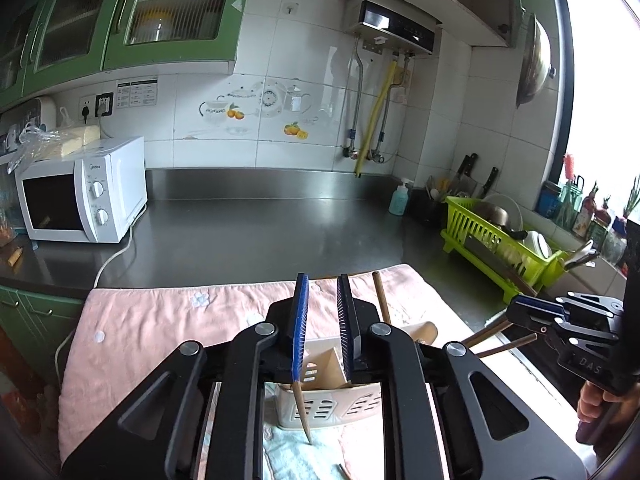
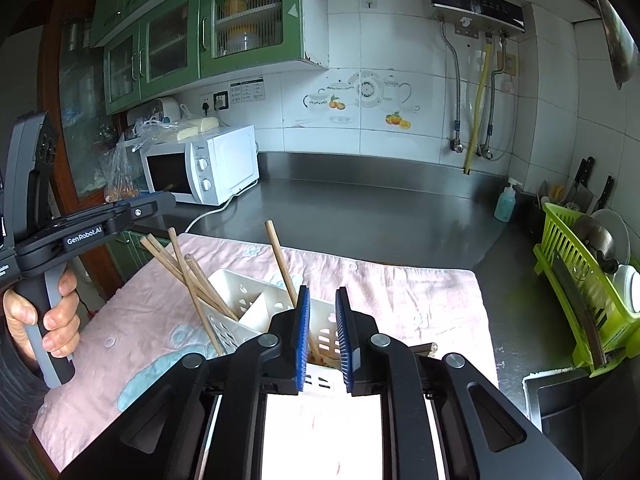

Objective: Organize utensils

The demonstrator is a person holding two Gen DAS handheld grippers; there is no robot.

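Observation:
A white slotted utensil holder [image 2: 248,304] stands on a pink towel [image 2: 400,292]; it also shows in the left wrist view [image 1: 328,404]. Several wooden chopsticks [image 2: 188,272] lean out of its left compartment, and one chopstick [image 2: 280,260] stands in the near compartment. My right gripper [image 2: 323,336] is open just above the holder, beside that chopstick. My left gripper [image 1: 323,328] is open above the holder; a chopstick [image 1: 302,412] hangs by its left pad, tip near the towel. Whether it is pinched is unclear. Another chopstick [image 1: 381,296] leans behind the right finger.
A white microwave [image 2: 204,164] sits at the back left of the steel counter [image 2: 360,208]. A green dish rack [image 2: 580,300] with bowls stands at the right, a soap bottle [image 2: 505,200] and knives behind it. A sink [image 2: 568,400] lies at the near right.

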